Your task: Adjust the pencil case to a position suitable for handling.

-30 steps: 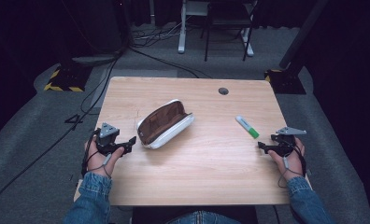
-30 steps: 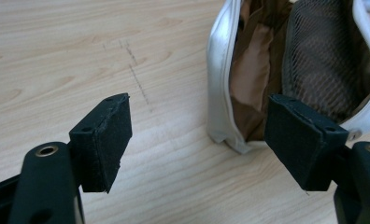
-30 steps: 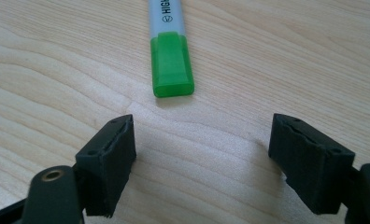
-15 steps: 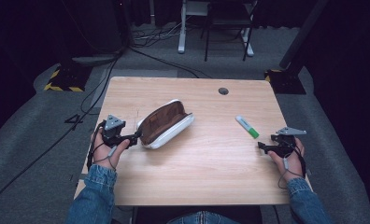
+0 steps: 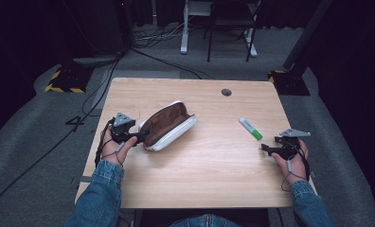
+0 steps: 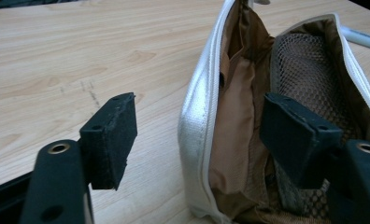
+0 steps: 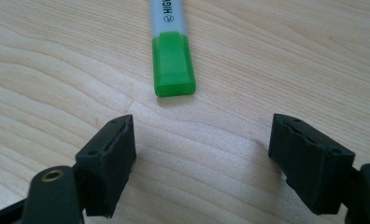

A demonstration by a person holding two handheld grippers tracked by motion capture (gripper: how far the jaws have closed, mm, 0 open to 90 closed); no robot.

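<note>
Left tongs (image 6: 197, 140) astride gaping white pouch (image 6: 206, 154)

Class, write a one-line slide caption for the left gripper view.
Left gripper straddles the open pouch's white rim, jaws apart.

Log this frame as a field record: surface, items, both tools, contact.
surface: wooden table
pouch: white, brown lining, open, left of centre
highlighter: green cap, lying flat, right of centre
left tool: jaws astride the pouch's near wall, one inside, one outside; just been closing, pads not pressing
right tool: open, empty, short of the highlighter's cap
contact: none visible
</note>
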